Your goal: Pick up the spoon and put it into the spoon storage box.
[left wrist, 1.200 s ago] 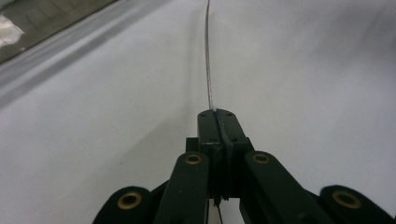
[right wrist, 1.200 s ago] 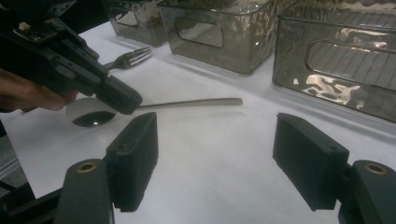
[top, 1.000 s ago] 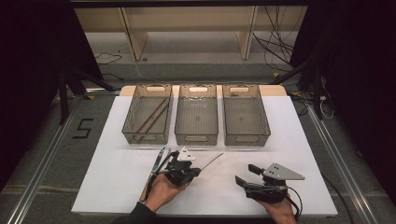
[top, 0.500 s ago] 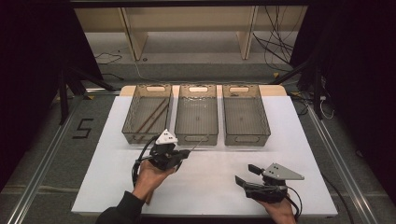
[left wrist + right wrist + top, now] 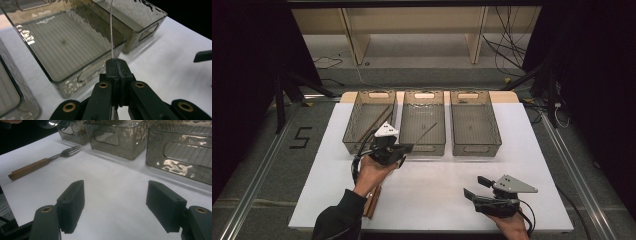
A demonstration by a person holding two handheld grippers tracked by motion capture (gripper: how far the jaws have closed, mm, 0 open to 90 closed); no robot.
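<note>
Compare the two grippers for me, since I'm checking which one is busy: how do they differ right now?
The left gripper has its jaws shut on a thin metal rod; the right gripper has its jaws wide open around nothing. The left gripper is raised near the middle bin; the right gripper sits low near the table's front edge. Both have black jaws.

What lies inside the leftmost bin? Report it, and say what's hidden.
Long brown sticks lie slanted inside the leftmost bin. The left gripper covers its near right corner, so anything there is hidden.

Left tool (image 5: 404, 150) raised, jaws clamped together, right tool (image 5: 472, 187) low, jaws wide apart
</note>
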